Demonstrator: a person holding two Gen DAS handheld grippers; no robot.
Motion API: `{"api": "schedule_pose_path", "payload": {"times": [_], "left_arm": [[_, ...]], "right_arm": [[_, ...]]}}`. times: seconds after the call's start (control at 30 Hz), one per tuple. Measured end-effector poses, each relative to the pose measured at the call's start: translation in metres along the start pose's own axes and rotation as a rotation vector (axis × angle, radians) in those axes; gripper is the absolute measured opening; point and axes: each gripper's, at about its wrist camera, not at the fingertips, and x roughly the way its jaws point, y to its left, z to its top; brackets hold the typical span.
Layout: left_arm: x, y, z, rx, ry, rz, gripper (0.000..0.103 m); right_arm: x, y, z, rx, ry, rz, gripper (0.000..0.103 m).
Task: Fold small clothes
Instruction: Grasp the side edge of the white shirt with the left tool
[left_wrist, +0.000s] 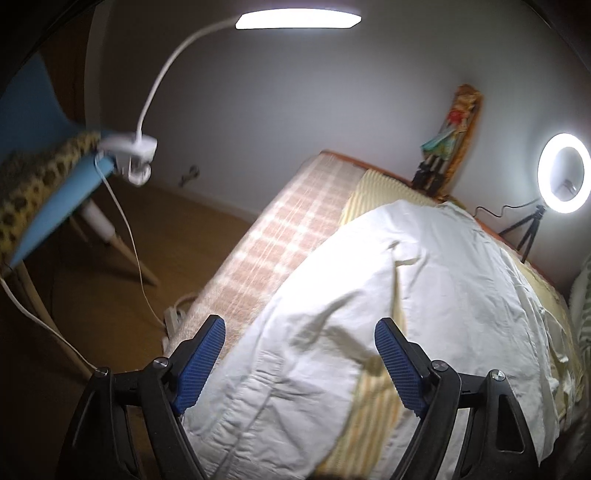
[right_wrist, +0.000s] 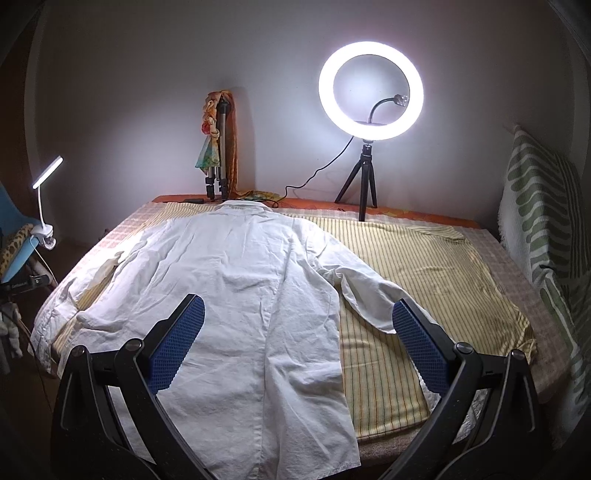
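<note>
Shirt (right_wrist: 236, 295): white, long-sleeved, spread flat on the striped sheet (right_wrist: 424, 277) of the bed (right_wrist: 517, 295), collar toward the ring light (right_wrist: 370, 90), hem toward the viewer. One sleeve lies out on the sheet to the shirt's right; the other reaches the bed's left edge, cuff drooping over it.

Left claw (left_wrist: 300, 363): released, jaws spread above that left sleeve, nothing gripped. Right claw (right_wrist: 297, 350): released, poised over the hem and right sleeve, nothing between its pads.

Step judged: first fold not yet begun; approach to grasp. Next move likely calls for pinching a sleeve or side edge and carrying it inward across the shirt.

Room: ample bare sheet right of the shirt; none on its left, where the clip lamp (right_wrist: 46, 206) stands close.
</note>
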Motion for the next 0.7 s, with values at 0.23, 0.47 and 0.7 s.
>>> {"api": "schedule_pose_path", "payload": {"times": [0.23,0.47,0.7], "left_arm": [[0.044,0.027,-0.005,-0.078,0.104,-0.053,0.082],[0.055,0.025,-0.009,-0.053,0.116,-0.053,0.037],[0.044,0.016,-0.007,-0.043,0.066,-0.111,0.003]], "right_arm": [[0.006,0.014,0.001,-0.037,0.012,0.008,0.103],[0.012,0.023,0.002,-0.047,0.024,0.031,0.103],[0.016,0.029,0.001,-0.061,0.030,0.037,0.103]]}}
